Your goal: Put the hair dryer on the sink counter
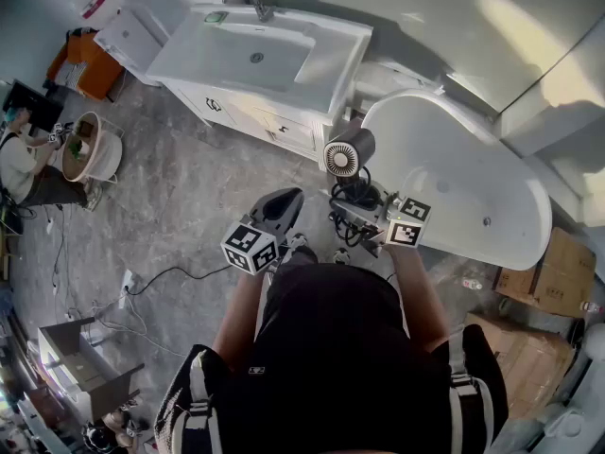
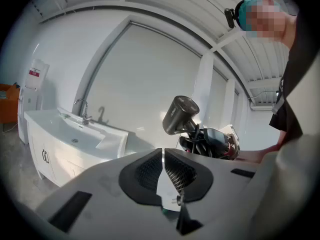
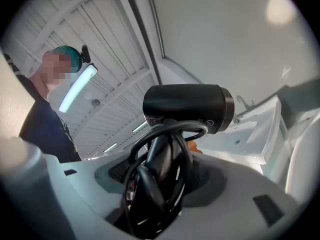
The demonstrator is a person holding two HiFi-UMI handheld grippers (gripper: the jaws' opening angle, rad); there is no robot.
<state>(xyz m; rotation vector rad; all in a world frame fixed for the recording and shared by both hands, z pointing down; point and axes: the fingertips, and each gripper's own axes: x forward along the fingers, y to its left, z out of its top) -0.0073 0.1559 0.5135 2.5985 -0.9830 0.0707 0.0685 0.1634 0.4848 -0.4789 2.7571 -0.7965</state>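
Well, the hair dryer [image 3: 187, 109] is a matte black barrel with a round, pale grille at one end. It stands up out of the right gripper [image 1: 357, 200], carried in the air in front of the person and not on the sink counter [image 1: 326, 50]. That gripper's jaws stand wide and clamp the dryer's handle together with its glossy black cord [image 3: 150, 184], which is looped in a bundle round the handle. The left gripper [image 2: 163, 151] holds nothing: its two dark, dimpled pads are drawn together, with only a sliver of light between them. The counter is smooth and white, a rectangular top with a sunken basin [image 1: 241, 55], a curved metal faucet [image 1: 253, 3] at its back edge and a flat ledge to the basin's right. Just beside the counter's right front corner begins the rounded rim of a glossy white bathtub [image 1: 473, 187], an oval shell. Mottled grey floor [image 1: 180, 197] lies open between the person and the counter's cabinet front, with a thin cable [image 1: 165, 274] trailing across it further left.
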